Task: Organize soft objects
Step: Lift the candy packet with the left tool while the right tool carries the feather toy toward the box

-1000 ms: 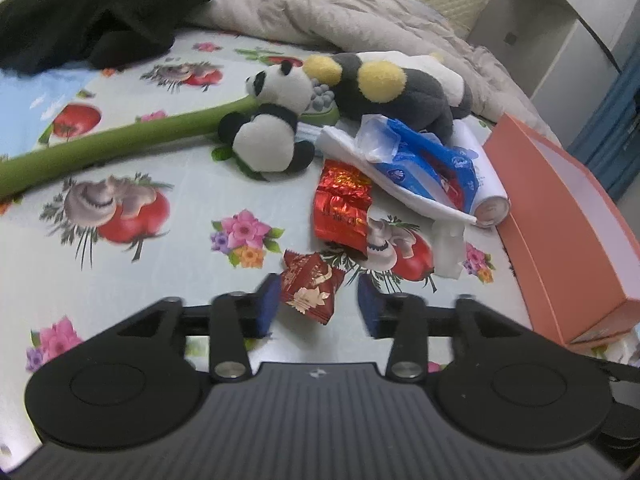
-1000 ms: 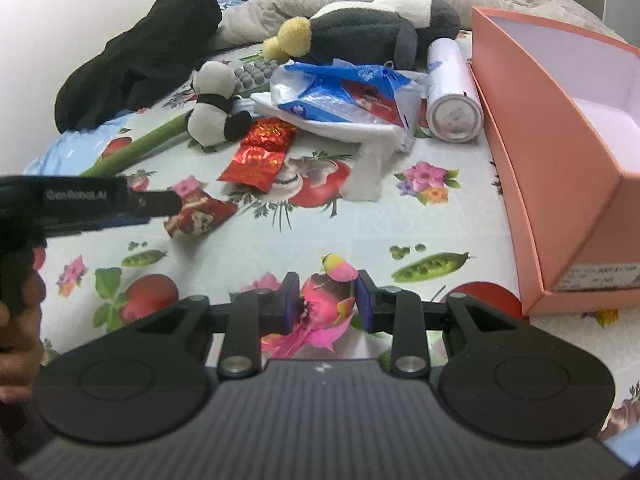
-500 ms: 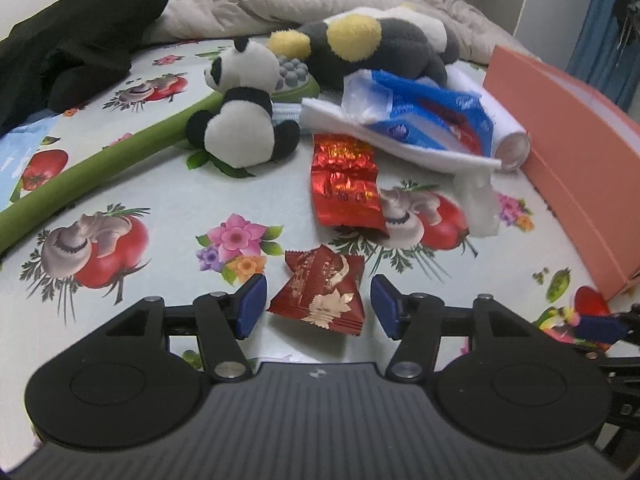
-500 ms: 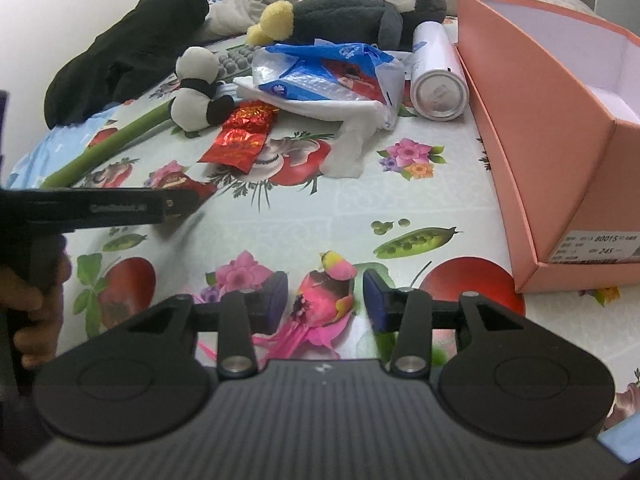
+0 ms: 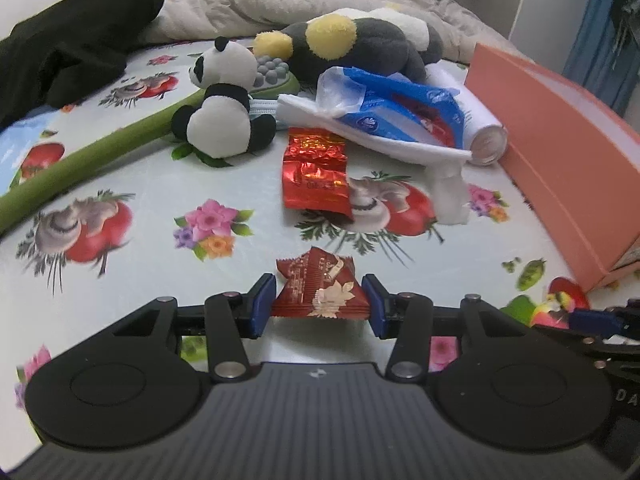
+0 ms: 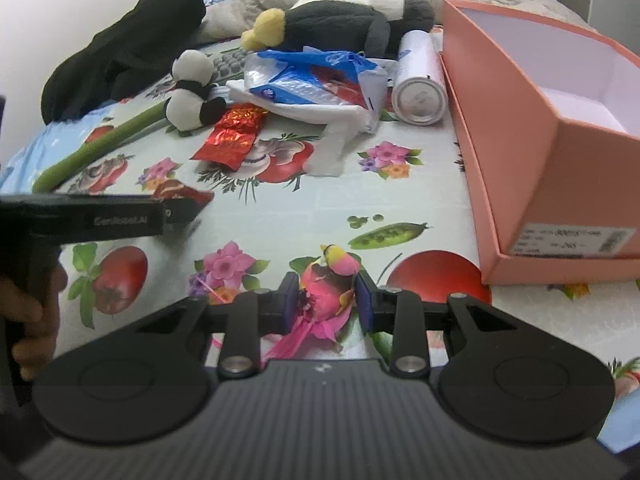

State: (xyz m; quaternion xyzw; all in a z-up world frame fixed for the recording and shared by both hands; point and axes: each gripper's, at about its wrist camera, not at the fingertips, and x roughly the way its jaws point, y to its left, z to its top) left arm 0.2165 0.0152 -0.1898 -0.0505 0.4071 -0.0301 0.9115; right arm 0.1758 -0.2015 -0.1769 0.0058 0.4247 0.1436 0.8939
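My left gripper is closed on a small dark red snack packet low over the flowered bedsheet; its blue pads touch both sides of the packet. My right gripper is shut on a pink and yellow toy bird just above the sheet. The left gripper also shows in the right wrist view. A small panda plush, a big grey and yellow plush, a shiny red foil packet and a blue and white plastic bag lie further back.
An open orange box stands on the right. A white can lies beside it. A green stem-like tube runs to the left. Black clothing and a grey blanket lie at the back.
My left gripper has dropped lower and closed its pads onto the dark red packet. My right gripper, holding the bird, has narrowed after a slightly wider stance.
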